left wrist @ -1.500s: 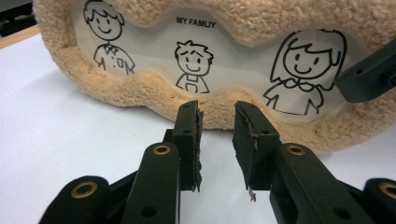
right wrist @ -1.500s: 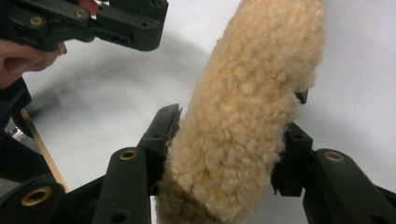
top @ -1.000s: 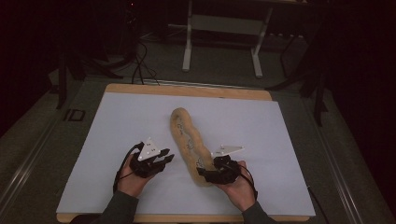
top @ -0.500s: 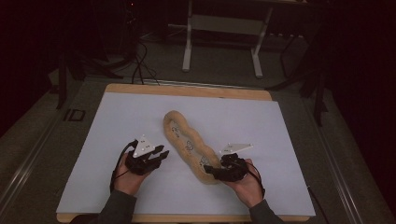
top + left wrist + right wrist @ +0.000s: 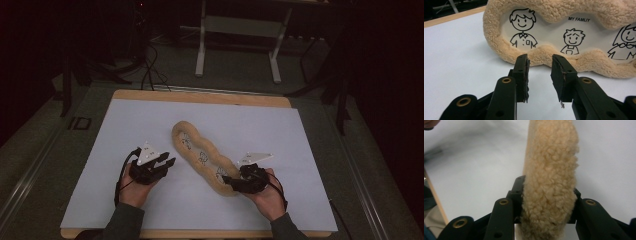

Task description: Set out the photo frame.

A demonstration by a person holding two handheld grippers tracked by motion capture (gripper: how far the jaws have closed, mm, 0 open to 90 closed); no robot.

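A white sheet (image 5: 150, 130) covers most of the wooden table (image 5: 200, 96) across the middle of the high view, and on it, running from the centre down toward the lower right, lies a long plush photo frame (image 5: 200, 157) with a fleecy tan border and cartoon family figures on its white panel. Since a second ago the frame has swung: its far end now sits further to the left and its printed face shows more openly, so it lies more slantwise than it did. The right gripper (image 5: 235, 183), at the lower right of the high view, has its jaws clamped on the frame's near end; in the right gripper view the fleece bulges between the two black jaws. The left gripper (image 5: 539, 71), at the lower left of the high view, has just been opening its jaws, which stand apart with nothing between them, close in front of the frame's fleecy edge. The frame looks to be turned into reach for a two-handed hold.
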